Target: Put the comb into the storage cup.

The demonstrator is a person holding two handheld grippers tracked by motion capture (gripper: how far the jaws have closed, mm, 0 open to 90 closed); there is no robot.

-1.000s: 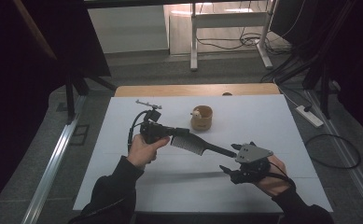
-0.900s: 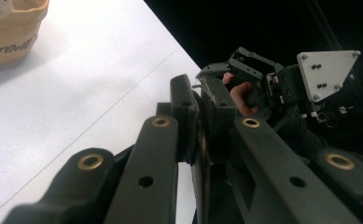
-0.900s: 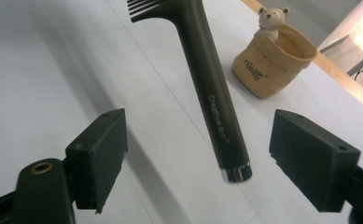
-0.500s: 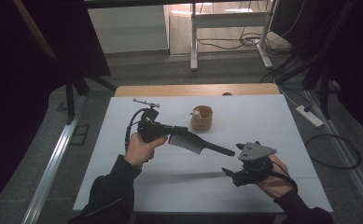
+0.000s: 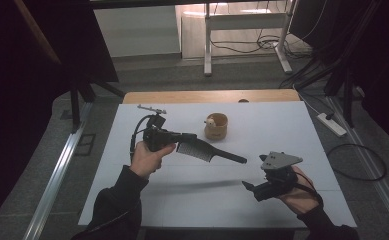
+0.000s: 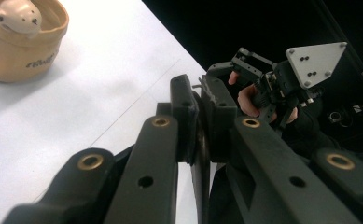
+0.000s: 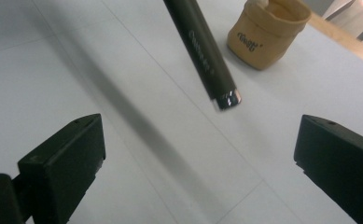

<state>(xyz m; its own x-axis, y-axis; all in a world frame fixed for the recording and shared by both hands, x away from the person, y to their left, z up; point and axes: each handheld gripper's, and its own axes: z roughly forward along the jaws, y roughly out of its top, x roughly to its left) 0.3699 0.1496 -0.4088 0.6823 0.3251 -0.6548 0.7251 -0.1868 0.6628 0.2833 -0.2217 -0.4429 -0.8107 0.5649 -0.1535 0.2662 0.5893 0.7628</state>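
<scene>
I have a white bench (image 5: 302, 125) in front of me, its surface marked with thin seam lines, and a wooden edge (image 5: 182, 96) shows along its far side. Beyond it lies a grey floor (image 5: 152, 75) with black cables near the legs of a pale desk (image 5: 242, 20); a power strip (image 5: 332, 125) sits on the floor to the right, and the room around is dark.

My left gripper (image 5: 184, 137) is clamped tight on the bristle end of a black hairbrush (image 5: 209, 152), which I hold above the bench with its handle pointing toward my right hand. My right gripper (image 5: 249, 189) stands wide, its jaws having just been opening, with nothing between them; the brush handle's tip hangs just ahead of them. A tan cup (image 5: 216, 126) with a small pale figure inside stands on the bench behind the brush.
</scene>
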